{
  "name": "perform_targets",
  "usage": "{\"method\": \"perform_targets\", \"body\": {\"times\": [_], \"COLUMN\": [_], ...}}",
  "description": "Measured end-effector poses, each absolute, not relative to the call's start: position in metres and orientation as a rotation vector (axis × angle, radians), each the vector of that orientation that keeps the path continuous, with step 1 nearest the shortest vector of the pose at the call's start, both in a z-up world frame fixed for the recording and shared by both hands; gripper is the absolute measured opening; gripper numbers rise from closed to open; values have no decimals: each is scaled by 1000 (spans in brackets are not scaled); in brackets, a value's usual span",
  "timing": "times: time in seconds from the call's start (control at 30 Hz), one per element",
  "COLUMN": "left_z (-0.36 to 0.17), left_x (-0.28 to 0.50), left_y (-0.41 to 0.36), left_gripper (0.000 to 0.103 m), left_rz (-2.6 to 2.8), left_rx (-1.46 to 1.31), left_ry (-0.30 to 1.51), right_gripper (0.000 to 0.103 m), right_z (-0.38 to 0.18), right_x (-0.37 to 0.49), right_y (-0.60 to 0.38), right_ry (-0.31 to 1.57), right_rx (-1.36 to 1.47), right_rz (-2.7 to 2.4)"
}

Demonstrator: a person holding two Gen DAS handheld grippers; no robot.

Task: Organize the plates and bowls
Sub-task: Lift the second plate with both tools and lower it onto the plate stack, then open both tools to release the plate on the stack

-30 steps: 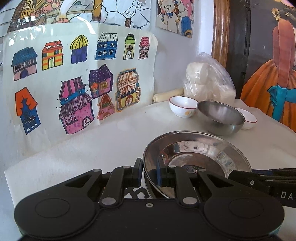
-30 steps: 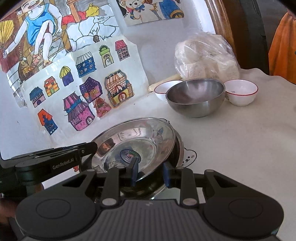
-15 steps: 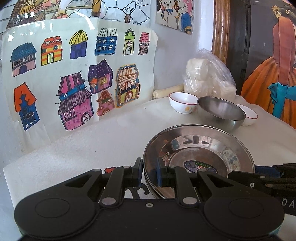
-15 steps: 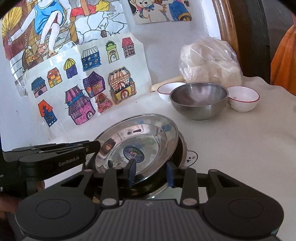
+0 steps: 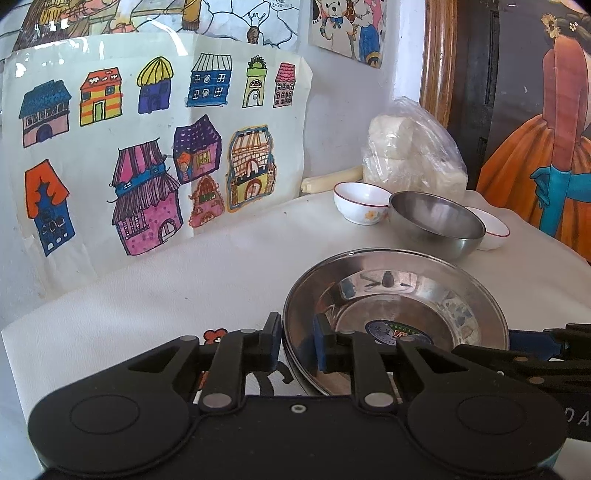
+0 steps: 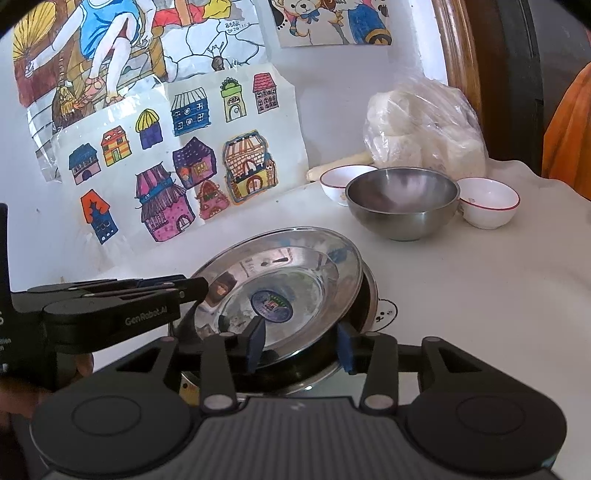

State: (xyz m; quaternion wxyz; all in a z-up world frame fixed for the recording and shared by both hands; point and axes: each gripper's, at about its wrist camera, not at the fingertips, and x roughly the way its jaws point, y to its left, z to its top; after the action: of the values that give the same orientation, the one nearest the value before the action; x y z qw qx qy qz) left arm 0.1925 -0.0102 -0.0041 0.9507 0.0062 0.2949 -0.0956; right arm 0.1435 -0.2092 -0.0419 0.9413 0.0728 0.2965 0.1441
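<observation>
We see the white table [image 6: 461, 295] carrying two stacked steel plates. Top steel plate [image 6: 280, 273] sits tilted in the lower plate [image 6: 369, 291], near centre. Steel bowl [image 6: 402, 203] behind, flanked by two small white bowls [image 6: 487, 206]. Left gripper [image 5: 297, 341] pinches the top plate's near-left rim, jaws nearly closed. Right gripper [image 6: 301, 341] has just been opening; its jaws straddle the plates' near edge, pads clear of the rim.

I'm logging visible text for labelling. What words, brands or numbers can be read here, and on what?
"GenRobot.AI": side of the left gripper.
"DA", cut off: side of the right gripper.
Round sticker in the top plate: too blurred.
Handwritten line on the wall drawing: too small.
</observation>
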Motion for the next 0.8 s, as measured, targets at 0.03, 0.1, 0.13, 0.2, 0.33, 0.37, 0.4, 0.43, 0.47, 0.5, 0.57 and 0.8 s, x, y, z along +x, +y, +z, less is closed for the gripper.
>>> {"method": "perform_targets", "body": {"times": [0.03,0.1,0.13,0.2,0.33,0.37,0.4,0.43,0.47,0.5,0.57,0.8], "left_z": [-4,-4,-4,-4,-4,-4,-4,-4,-4,-4,-4,-4], "left_x": [193,193,193,192,191,191,191,191,190,190,190,188], "left_y": [-10,-9,-8,-8,-7,-7,-7,-7,-7,-7,-6,0], "left_gripper": [21,21,22,22,24,24,24,24,24,24,24,50], "left_rz": [-196,-198,-199,-200,-199,-199,-198,-197,-195,-194,-188,-163], "left_rx": [10,3,0,-7,-13,-13,-13,-14,-14,-14,-14,-46], "left_ry": [601,604,605,607,609,609,609,608,608,608,609,612], "right_gripper": [48,50,52,54,58,58,58,58,59,62,65,77], "right_z": [-42,-41,-41,-40,-39,-38,-38,-38,-37,-37,-36,-31], "right_x": [143,142,142,141,140,140,139,139,139,138,138,134], "right_y": [-209,-208,-208,-207,-207,-207,-207,-207,-207,-206,-204,-210], "right_ry": [605,605,605,605,603,602,603,603,602,601,604,573], "right_rx": [147,144,144,141,142,141,140,138,134,129,108,103], "right_rz": [296,299,300,303,307,307,307,308,307,304,277,254]}}
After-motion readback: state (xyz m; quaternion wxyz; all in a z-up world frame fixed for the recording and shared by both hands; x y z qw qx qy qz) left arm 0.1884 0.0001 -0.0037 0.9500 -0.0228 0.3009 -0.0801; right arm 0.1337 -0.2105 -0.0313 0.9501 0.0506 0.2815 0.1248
